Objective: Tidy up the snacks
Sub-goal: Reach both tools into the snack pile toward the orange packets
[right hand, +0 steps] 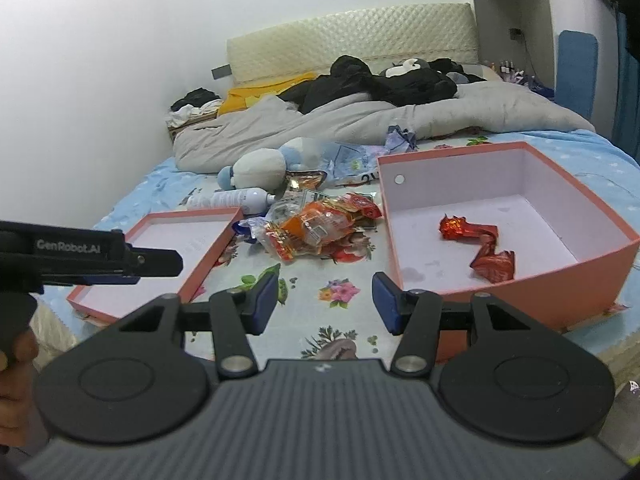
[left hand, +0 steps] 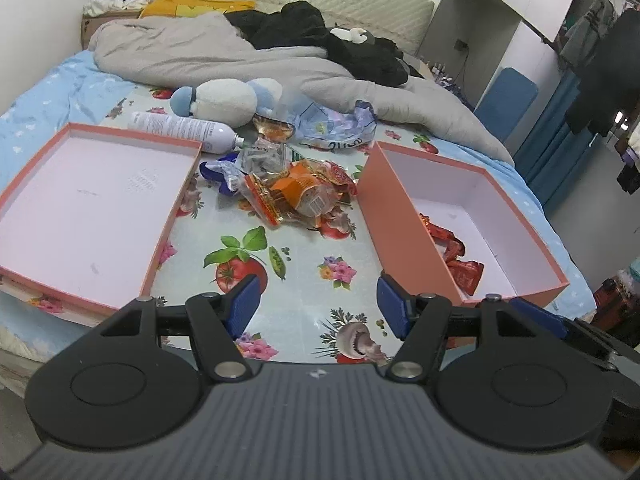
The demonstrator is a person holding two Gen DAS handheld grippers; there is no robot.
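Observation:
A pile of snack packets (left hand: 298, 192) in orange, red and clear wrappers lies on the printed cloth between two pink boxes; the right wrist view shows the pile (right hand: 316, 230) too. The deep box (left hand: 500, 216) on the right holds red-wrapped snacks (left hand: 456, 258), seen clearly in the right wrist view (right hand: 480, 246). The shallow lid (left hand: 88, 204) on the left holds nothing. My left gripper (left hand: 318, 304) is open and empty, above the cloth in front of the pile. My right gripper (right hand: 324, 300) is open and empty, near the deep box's (right hand: 560, 216) front corner.
A white spray bottle (left hand: 184, 127), a white-and-blue plush toy (left hand: 224, 100) and a crumpled blue bag (left hand: 336, 126) lie behind the pile. A grey duvet (left hand: 192, 52) and dark clothes cover the far bed. The left gripper's body (right hand: 88, 258) juts in at left.

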